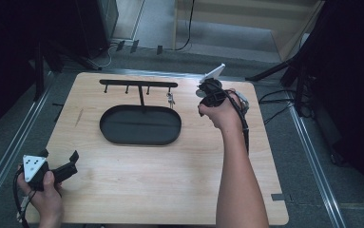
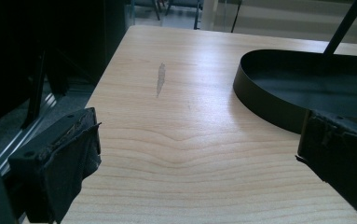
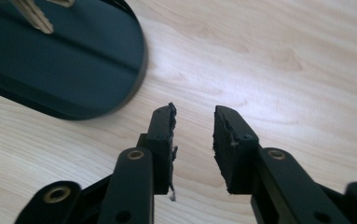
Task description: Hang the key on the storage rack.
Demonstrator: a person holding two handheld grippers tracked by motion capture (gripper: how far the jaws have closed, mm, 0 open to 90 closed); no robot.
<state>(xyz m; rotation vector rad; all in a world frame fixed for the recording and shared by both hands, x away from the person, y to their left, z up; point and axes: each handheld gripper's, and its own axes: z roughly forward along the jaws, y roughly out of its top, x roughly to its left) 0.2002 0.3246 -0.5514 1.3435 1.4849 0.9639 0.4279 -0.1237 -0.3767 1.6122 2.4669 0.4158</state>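
Left gripper [image 1: 58, 166] sits near the table's [image 1: 137, 190] near-left corner, jaws wide apart with nothing between them; in its own view the pads [image 2: 69, 163] frame bare wood, tray wall [image 2: 269, 107] at about 2 o'clock.

Right gripper [image 1: 203, 92] is at the far right of the table, held in the right hand [image 1: 225, 114]. Jaws stand a little apart, gap empty; one pad [image 3: 164, 135] is visibly frayed. No grip on anything.

Keys [image 1: 170, 99] hang from the rightmost peg of the rack [image 1: 139, 83], just above the tray's [image 1: 108, 128] far-right rim. From the right gripper they lie at about 9 o'clock, close by; from the left gripper at about 1 o'clock, well apart. Right hand is clearly the nearer one.

Key long axis: hanging roughly vertical. In the right gripper view a key blade [image 3: 36, 16] enters at 11 o'clock from the fingers, over the tray.

Judgement: any grasp turns on closing that 9 o'clock gap and pinching across the hanging blade.

Writing, brands, labels: none readable.
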